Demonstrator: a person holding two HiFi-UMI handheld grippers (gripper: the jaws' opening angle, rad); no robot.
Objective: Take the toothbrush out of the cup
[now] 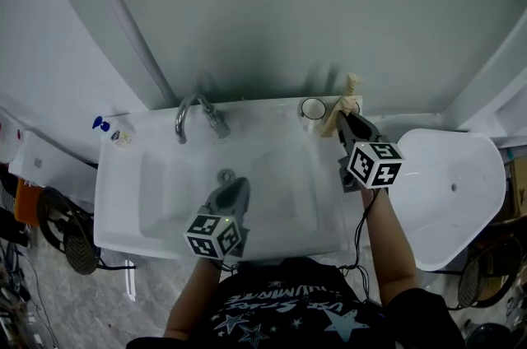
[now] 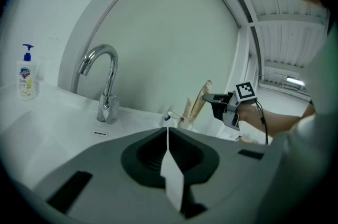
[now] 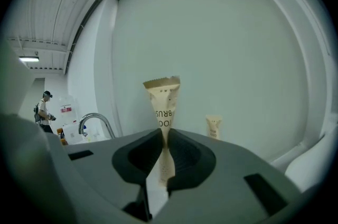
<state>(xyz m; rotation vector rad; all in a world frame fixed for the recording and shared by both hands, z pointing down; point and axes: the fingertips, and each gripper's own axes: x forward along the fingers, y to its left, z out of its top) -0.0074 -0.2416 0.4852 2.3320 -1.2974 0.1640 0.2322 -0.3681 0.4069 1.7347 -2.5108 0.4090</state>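
A toothbrush in a beige paper wrapper (image 1: 339, 115) is pinched in my right gripper (image 1: 342, 120), which is shut on it at the back right of the white sink (image 1: 123, 199). The wrapper (image 3: 165, 104) stands upright between the jaws, with its mirror image (image 3: 213, 127) behind it. A small clear cup (image 1: 313, 109) stands on the ledge just left of the wrapper's lower end. From the left gripper view the wrapper (image 2: 198, 104) leans beside the cup (image 2: 171, 118). My left gripper (image 1: 235, 186) hovers over the basin, shut with nothing in it (image 2: 168, 132).
A chrome faucet (image 1: 196, 115) rises at the back of the basin, with the drain (image 1: 226, 174) in front of it. A soap bottle with a blue pump (image 1: 111, 129) stands at the left corner. A white rounded fixture (image 1: 457, 191) lies to the right of the sink.
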